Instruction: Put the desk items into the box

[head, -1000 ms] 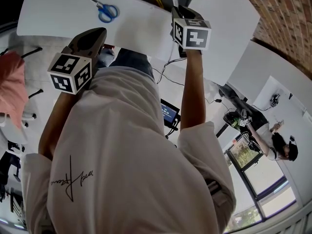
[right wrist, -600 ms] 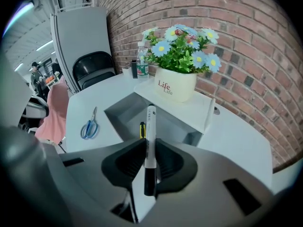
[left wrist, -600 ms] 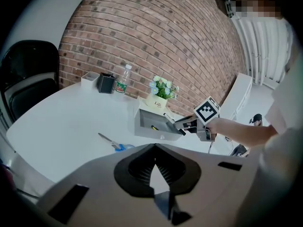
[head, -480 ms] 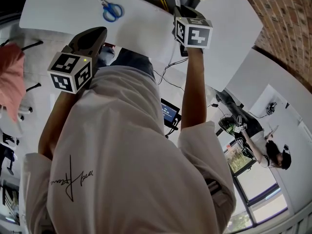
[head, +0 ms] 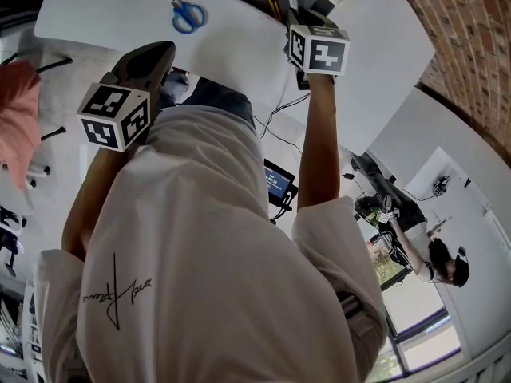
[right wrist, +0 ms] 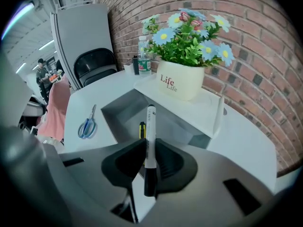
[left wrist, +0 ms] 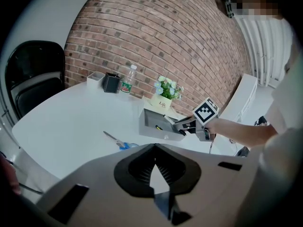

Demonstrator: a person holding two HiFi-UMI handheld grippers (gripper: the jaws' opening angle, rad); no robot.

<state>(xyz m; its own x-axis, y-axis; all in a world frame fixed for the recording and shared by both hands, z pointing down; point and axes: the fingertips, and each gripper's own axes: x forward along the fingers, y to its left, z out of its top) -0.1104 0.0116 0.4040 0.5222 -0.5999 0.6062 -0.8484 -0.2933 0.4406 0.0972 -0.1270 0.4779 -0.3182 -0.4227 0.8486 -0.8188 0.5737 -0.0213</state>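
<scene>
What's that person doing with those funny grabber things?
A person is tidying a white table with a hand-held gripper in each hand. The right hand-held gripper is clamped on a marker and holds it at the open grey box, which has a yellow and black item inside. The left hand-held gripper is shut and empty, held back from the box. The blue-handled scissors lie on the table, not yet packed.

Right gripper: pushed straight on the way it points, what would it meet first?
Probably the grey box: the right gripper holds a marker aimed into it. Depth is unclear.
</scene>
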